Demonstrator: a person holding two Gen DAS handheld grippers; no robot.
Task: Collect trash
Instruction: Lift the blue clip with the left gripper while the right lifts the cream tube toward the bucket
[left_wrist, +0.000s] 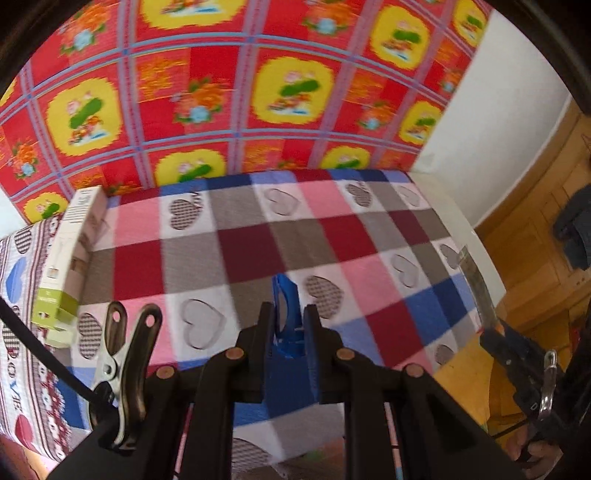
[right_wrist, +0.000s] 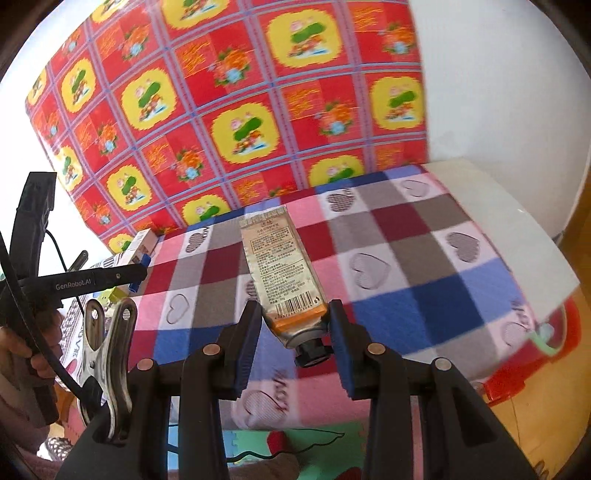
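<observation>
Checked fleece blanket (right_wrist: 406, 258) fills the middle of both views; a white carton (left_wrist: 70, 254) lies at its left edge; the right gripper (right_wrist: 293, 325), low centre, clenches a gold tube (right_wrist: 284, 273) near its black cap; the left gripper (left_wrist: 288, 328) is clamped shut with nothing between its pads. Judged: carrying step; next, find a bin, none visible.

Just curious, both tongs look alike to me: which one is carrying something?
The right tongs grip a gold tube near its black cap. The left tongs are shut with nothing between them.
</observation>
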